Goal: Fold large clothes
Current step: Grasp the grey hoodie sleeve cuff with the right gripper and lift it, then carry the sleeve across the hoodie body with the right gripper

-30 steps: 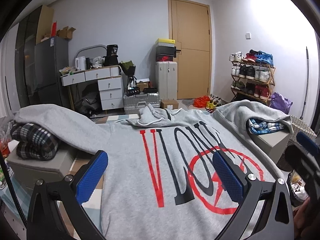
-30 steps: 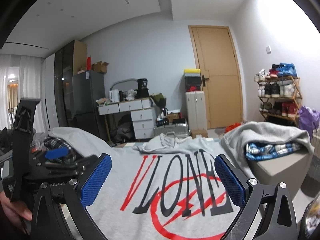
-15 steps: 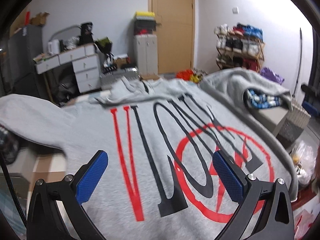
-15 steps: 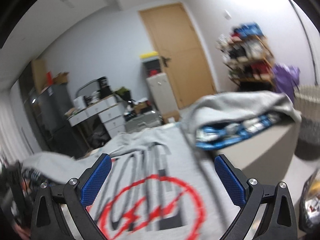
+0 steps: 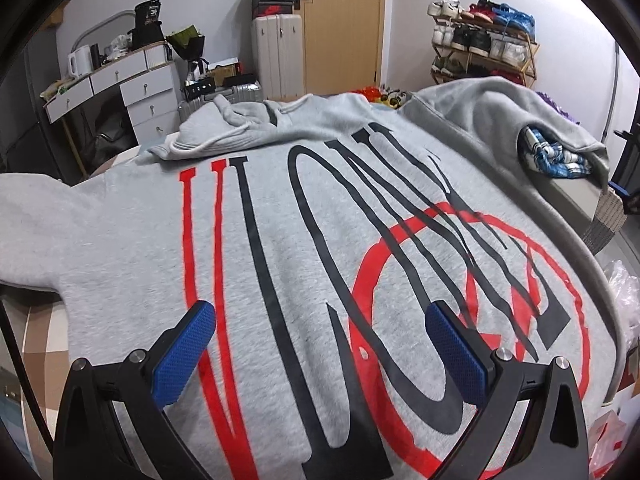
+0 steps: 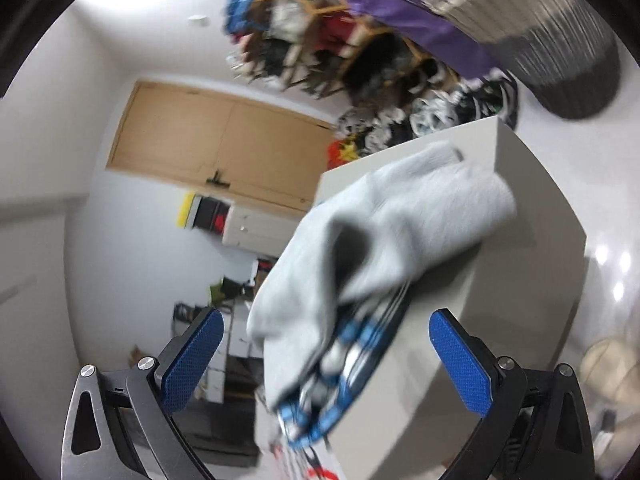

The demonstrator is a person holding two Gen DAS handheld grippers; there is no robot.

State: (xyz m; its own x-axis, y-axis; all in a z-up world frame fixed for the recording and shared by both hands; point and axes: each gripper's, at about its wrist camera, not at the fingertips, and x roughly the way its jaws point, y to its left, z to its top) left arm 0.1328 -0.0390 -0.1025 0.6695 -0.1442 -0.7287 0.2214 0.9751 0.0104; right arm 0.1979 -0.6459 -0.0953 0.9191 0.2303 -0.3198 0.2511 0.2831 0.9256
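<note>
A large grey hoodie with red and black lettering lies spread flat, hood at the far end. My left gripper hovers open low over the printed chest, nothing between its blue pads. In the right wrist view, rolled sideways and blurred, the hoodie's grey sleeve drapes over a blue plaid garment on a pale box. My right gripper is open, with the sleeve end and plaid cloth just ahead between the fingers, not gripped.
A white drawer desk stands at the back left, suitcases by a wooden door, and a shoe rack on the right. A woven basket and a purple bag lie near the box.
The left gripper dropped lower and closer over the hoodie print. The right gripper swung right and rolled sideways toward the sleeve on the box. Both stayed open.
</note>
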